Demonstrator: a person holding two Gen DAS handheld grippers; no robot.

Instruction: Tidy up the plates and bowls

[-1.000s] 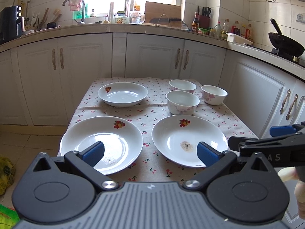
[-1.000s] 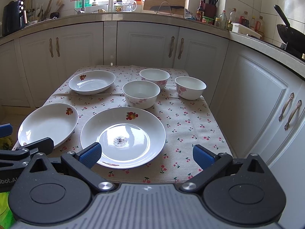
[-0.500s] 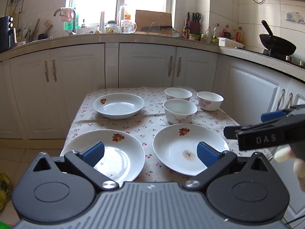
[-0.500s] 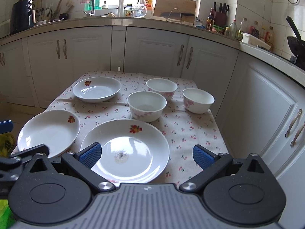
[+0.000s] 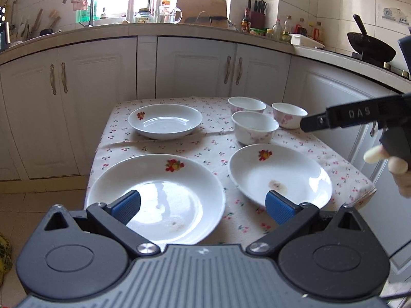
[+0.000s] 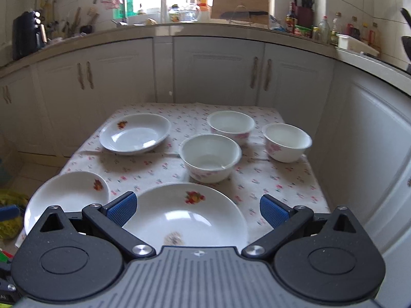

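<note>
Three white plates and three white bowls stand on a cherry-print tablecloth [image 5: 210, 148]. In the left wrist view: near-left plate [image 5: 164, 187], near-right plate [image 5: 290, 174] with a brown stain, far plate [image 5: 164, 120], and bowls [image 5: 254, 131], [image 5: 246, 104], [image 5: 289, 114]. My left gripper [image 5: 203, 206] is open and empty, above the near edge of the near plates. My right gripper [image 6: 197, 209] is open and empty over the stained plate [image 6: 190, 215]; the bowls [image 6: 210, 159], [image 6: 230, 124], [image 6: 286, 141] lie beyond it. Its finger [image 5: 354, 116] shows at the right of the left wrist view.
White kitchen cabinets [image 5: 195, 69] wrap the table at the back and right [image 6: 372, 138]. The counter holds a sink tap [image 5: 77, 5], bottles [image 5: 280, 29] and a black wok [image 5: 370, 46]. Floor lies left of the table [image 5: 43, 192].
Both grippers have moved forward toward the table. The right gripper has risen and moved further over the stained plate. No dish has moved; both stay open.
</note>
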